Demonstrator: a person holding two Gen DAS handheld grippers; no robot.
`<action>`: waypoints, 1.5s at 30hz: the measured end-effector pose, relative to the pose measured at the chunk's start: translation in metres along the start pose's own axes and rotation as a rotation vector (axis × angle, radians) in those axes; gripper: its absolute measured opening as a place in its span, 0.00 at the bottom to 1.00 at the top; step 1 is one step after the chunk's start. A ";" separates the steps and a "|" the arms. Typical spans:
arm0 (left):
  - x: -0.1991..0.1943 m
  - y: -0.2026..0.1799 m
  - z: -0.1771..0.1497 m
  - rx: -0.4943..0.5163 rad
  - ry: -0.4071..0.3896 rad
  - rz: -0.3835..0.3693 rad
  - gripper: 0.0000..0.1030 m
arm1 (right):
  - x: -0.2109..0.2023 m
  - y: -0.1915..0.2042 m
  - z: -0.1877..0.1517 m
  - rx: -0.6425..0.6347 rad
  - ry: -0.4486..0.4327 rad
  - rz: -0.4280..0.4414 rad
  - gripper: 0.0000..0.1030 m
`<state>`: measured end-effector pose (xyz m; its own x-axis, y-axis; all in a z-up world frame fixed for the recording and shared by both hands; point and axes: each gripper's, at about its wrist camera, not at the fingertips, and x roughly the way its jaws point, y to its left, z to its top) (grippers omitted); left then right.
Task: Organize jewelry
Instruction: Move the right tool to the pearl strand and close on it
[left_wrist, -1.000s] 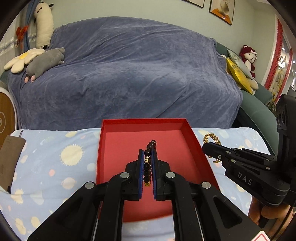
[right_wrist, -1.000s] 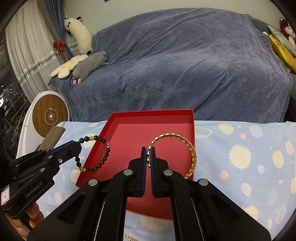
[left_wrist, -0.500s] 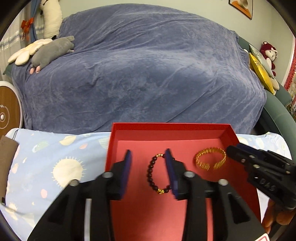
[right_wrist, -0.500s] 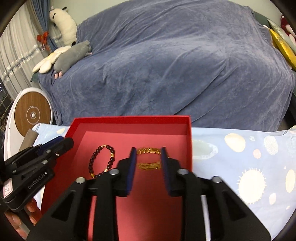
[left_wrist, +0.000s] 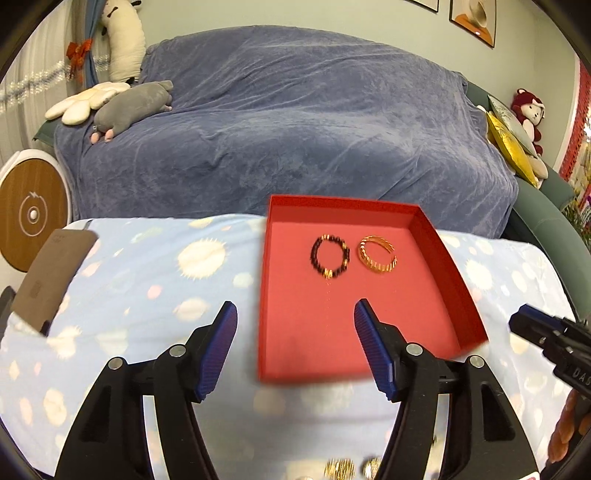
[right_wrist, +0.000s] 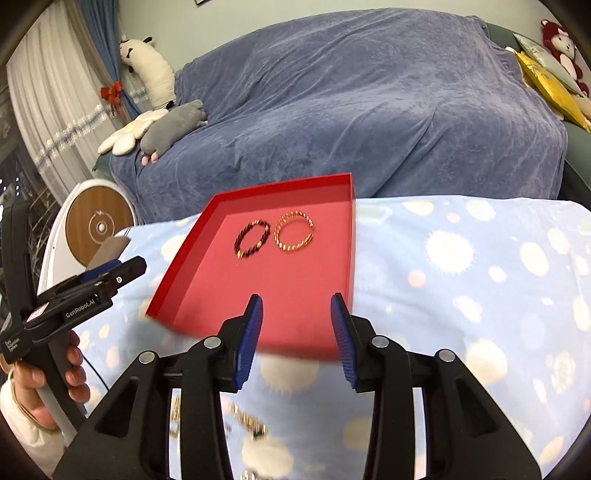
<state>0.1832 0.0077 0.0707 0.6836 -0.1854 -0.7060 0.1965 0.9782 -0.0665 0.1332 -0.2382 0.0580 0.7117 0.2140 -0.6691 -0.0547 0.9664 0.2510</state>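
Observation:
A red tray (left_wrist: 450, 273) (right_wrist: 184, 254) lies on the blue sun-print cloth. In it a dark bead bracelet (left_wrist: 330, 254) (right_wrist: 252, 239) and a gold bangle (left_wrist: 377, 254) (right_wrist: 294, 236) lie side by side at the far end. My left gripper (left_wrist: 295, 314) is open and empty, near the tray's front edge. My right gripper (right_wrist: 296, 306) is open and empty, above the tray's front edge. Blurred gold jewelry (left_wrist: 340, 467) (right_wrist: 247, 421) lies on the cloth below the grippers.
A blue-covered sofa (left_wrist: 295, 122) with plush toys (left_wrist: 133, 103) stands behind the table. A brown card (left_wrist: 51, 277) lies at the table's left edge. A round white and wood device (right_wrist: 99, 225) stands at the left. The right gripper shows in the left view (left_wrist: 546, 339).
Both grippers opened, released the bead bracelet and the gold bangle into the tray, and pulled back toward me. The jaws are wider than half a second ago.

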 end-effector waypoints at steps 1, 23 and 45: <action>-0.008 -0.001 -0.009 0.007 0.002 -0.001 0.63 | -0.011 0.002 -0.009 -0.006 -0.013 -0.005 0.39; -0.053 0.003 -0.144 -0.043 0.084 -0.021 0.68 | -0.031 0.038 -0.153 -0.001 0.137 0.035 0.44; -0.046 0.006 -0.145 -0.099 0.125 -0.081 0.68 | 0.021 0.032 -0.136 0.051 0.146 -0.054 0.44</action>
<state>0.0514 0.0355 0.0008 0.5745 -0.2574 -0.7769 0.1735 0.9660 -0.1917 0.0509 -0.1838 -0.0429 0.6032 0.1838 -0.7761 0.0197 0.9694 0.2448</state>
